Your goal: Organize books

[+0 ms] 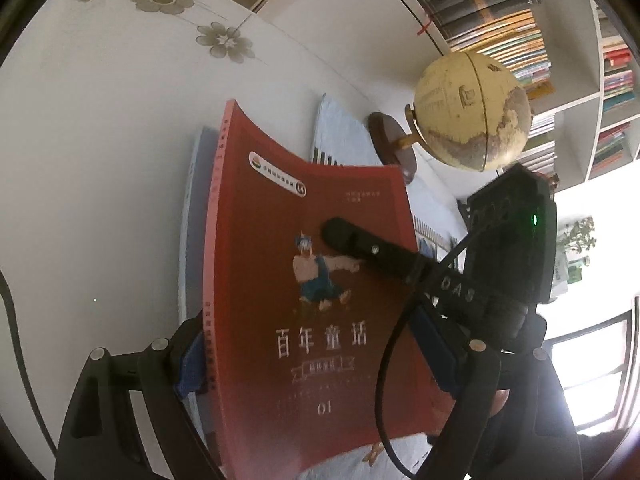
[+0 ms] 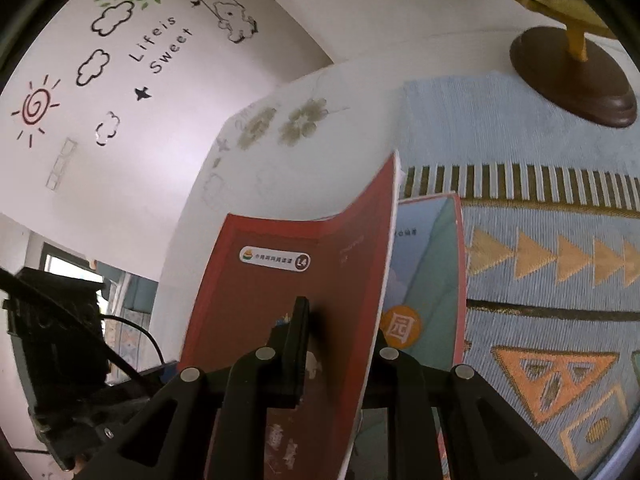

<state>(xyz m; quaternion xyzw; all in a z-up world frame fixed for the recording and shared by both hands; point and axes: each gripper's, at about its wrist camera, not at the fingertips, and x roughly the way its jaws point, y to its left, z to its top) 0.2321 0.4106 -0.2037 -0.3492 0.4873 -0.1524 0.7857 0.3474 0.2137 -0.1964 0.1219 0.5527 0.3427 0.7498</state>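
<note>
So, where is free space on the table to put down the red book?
Bare white table lies left of the red book, toward the flower print. The patterned mat right of the pale book is free. Near the globe base it is crowded.

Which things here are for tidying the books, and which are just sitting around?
For the job: red book, pale blue book lying under it, right gripper, left gripper.
Just sitting around: globe, patterned mat, bookshelf.

A child's study at home: packed white bookshelves (image 1: pixel 576 80), a globe (image 1: pixel 472 110), "Life is Sweet" cartoon wall stickers (image 2: pixel 160 46), a patterned blue table runner (image 2: pixel 540 240)
</note>
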